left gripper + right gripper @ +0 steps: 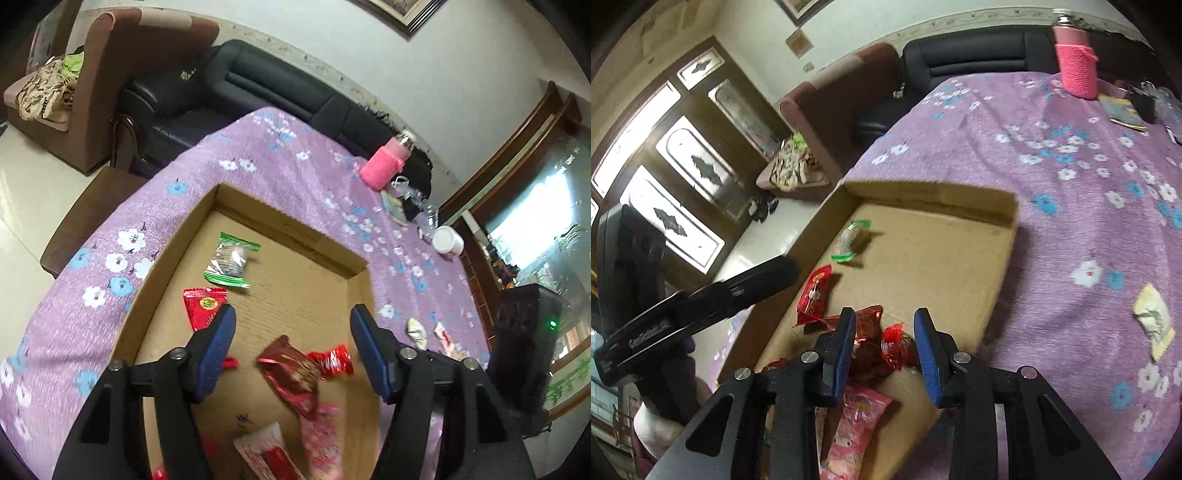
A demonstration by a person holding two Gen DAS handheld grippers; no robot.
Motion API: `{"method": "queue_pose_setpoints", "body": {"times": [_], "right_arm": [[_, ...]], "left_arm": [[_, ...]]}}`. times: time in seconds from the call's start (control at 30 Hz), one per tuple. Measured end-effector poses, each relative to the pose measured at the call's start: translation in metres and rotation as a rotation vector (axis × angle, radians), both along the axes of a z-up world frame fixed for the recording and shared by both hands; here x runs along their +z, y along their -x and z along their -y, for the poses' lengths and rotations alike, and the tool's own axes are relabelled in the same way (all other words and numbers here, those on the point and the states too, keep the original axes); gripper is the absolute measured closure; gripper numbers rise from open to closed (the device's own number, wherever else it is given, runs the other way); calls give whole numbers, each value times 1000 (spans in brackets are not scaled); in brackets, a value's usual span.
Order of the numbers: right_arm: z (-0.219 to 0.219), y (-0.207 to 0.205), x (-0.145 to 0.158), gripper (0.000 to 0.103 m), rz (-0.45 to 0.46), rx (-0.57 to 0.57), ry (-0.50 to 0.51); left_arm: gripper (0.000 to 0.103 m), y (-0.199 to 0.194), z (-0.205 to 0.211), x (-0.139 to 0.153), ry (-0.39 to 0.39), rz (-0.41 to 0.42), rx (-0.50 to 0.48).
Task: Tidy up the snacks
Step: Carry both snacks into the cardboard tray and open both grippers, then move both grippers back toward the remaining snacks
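A shallow brown cardboard tray [207, 236] sits on the table under a purple cloth with white and blue flowers [295, 173], holding a clear green-edged snack packet [231, 264], a red packet with a gold emblem [203, 304], a dark red foil wrapper [291, 373], a small red candy [332, 360] and a pink printed packet [858, 417]. The left gripper [293, 319] hangs above the tray, its blue fingers [221, 336] wide apart and holding nothing. The right gripper [885, 321] hangs over the small red candy, fingers apart and empty; a pale yellow sachet [1154, 321] lies on the cloth outside the tray.
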State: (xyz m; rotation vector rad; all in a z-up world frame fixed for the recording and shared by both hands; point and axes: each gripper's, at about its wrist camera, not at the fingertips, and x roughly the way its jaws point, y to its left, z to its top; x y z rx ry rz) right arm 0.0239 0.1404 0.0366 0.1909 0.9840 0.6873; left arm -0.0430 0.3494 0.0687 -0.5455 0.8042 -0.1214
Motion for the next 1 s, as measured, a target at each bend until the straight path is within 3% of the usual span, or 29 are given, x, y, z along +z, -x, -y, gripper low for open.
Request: {"method": "queue_pose_setpoints", "body": {"times": [0.1, 0.27, 0.37, 0.4, 0.47, 0.53, 0.63, 0.73, 0.87, 1.0], "right_arm": [[34, 6, 12, 67, 33, -45, -10], [120, 20, 34, 67, 100, -203, 1], [173, 25, 37, 68, 108, -309, 7], [188, 28, 36, 68, 105, -338, 9], [214, 32, 29, 68, 91, -384, 19], [232, 35, 20, 68, 65, -409, 26], [249, 34, 0, 68, 16, -421, 35], [257, 35, -13, 65, -1, -410, 40], [254, 32, -27, 49, 25, -395, 78], [250, 32, -35, 46, 64, -378, 127]], "left_arm": [[27, 17, 8, 16, 7, 39, 13], [17, 50, 39, 53, -36, 173, 10], [12, 70, 62, 72, -45, 263, -10], [5, 76, 71, 77, -42, 294, -17], [0, 86, 90, 79, -3, 344, -40], [0, 86, 109, 69, 63, 323, -85], [0, 77, 134, 48, 97, 226, -126], [0, 75, 151, 36, 65, 168, -151], [0, 71, 157, 26, 46, 118, -131], [0, 67, 156, 18, 52, 79, -112]]}}
